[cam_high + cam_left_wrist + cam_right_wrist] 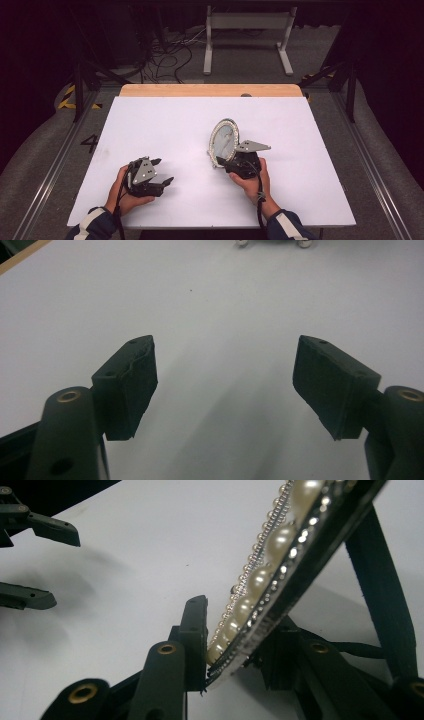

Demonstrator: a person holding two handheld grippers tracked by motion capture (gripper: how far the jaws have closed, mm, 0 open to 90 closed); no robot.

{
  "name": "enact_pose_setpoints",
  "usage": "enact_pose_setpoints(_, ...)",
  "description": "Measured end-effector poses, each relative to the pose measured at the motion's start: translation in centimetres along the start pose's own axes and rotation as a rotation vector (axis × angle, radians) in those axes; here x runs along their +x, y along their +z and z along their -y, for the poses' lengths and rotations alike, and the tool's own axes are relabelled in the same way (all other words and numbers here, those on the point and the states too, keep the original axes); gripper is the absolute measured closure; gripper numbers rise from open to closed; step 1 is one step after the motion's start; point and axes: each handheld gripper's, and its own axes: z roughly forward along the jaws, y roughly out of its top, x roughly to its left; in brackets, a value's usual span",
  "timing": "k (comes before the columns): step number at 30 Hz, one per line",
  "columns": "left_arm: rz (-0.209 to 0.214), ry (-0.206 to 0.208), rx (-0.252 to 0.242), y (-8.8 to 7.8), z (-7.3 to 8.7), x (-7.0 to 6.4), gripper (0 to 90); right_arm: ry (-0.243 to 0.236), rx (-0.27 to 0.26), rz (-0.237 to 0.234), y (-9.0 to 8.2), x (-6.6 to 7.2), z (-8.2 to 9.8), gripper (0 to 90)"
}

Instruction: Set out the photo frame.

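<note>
An oval picture frame point(223, 140) rimmed with pearls and small beads stands tilted on the white table top point(165, 125), right of the middle. My right gripper point(220, 161) is shut on its lower rim. In the right gripper view, one pad presses the pearl front of the frame point(280, 540) and the other sits behind it, beside the black back strut point(380, 580). My left gripper point(164, 171) rests at the front left with its jaws wide apart. The left gripper view shows bare table between the open jaws of the left gripper point(225, 385).
A wooden strip point(210, 90) borders the table's far edge. On the floor beyond it are a white metal stand point(247, 35) and tangled cables point(165, 55). The left gripper point(30, 560) is at the upper left of the right gripper view.
</note>
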Motion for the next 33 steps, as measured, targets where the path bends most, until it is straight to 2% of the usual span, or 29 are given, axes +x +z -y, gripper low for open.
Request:
enact_pose_setpoints(2,0.002,0.001,-0.001,0.0,0.0,0.0,26.2,0.000,0.005,-0.008,-0.2,-0.1,0.0,69.1)
enact_pose_setpoints(7,0.006,0.007,-0.001,0.0,-0.1,0.0,26.2,-0.036,0.016,-0.005,-0.4,-0.2,0.0,70.1)
enact_pose_setpoints(10,0.006,0.008,0.001,0.0,-0.1,0.0,26.1,-0.032,0.013,-0.009,-0.5,-0.3,0.0,70.2)
enact_pose_setpoints(16,0.011,0.009,0.003,0.2,-0.1,-0.1,25.3,-0.050,-0.009,0.012,-0.4,0.0,0.1,67.3)
enact_pose_setpoints(22,0.012,0.018,0.009,0.3,-0.2,-0.2,24.9,-0.031,-0.024,0.035,0.2,0.4,0.3,61.1)
enact_pose_setpoints(26,0.014,0.019,0.012,0.4,-0.2,-0.2,24.3,-0.014,-0.032,0.038,0.6,0.6,0.4,64.2)
enact_pose_setpoints(29,0.018,0.015,0.010,0.5,-0.2,-0.3,24.0,0.005,-0.036,0.048,0.6,0.5,0.5,70.1)
enact_pose_setpoints(31,0.021,0.020,0.015,0.5,-0.3,-0.4,23.9,0.013,-0.034,0.039,0.6,0.3,0.5,70.5)
enact_pose_setpoints(33,0.024,0.016,0.013,0.5,-0.3,-0.4,23.8,0.006,-0.029,0.040,0.6,0.3,0.5,71.4)
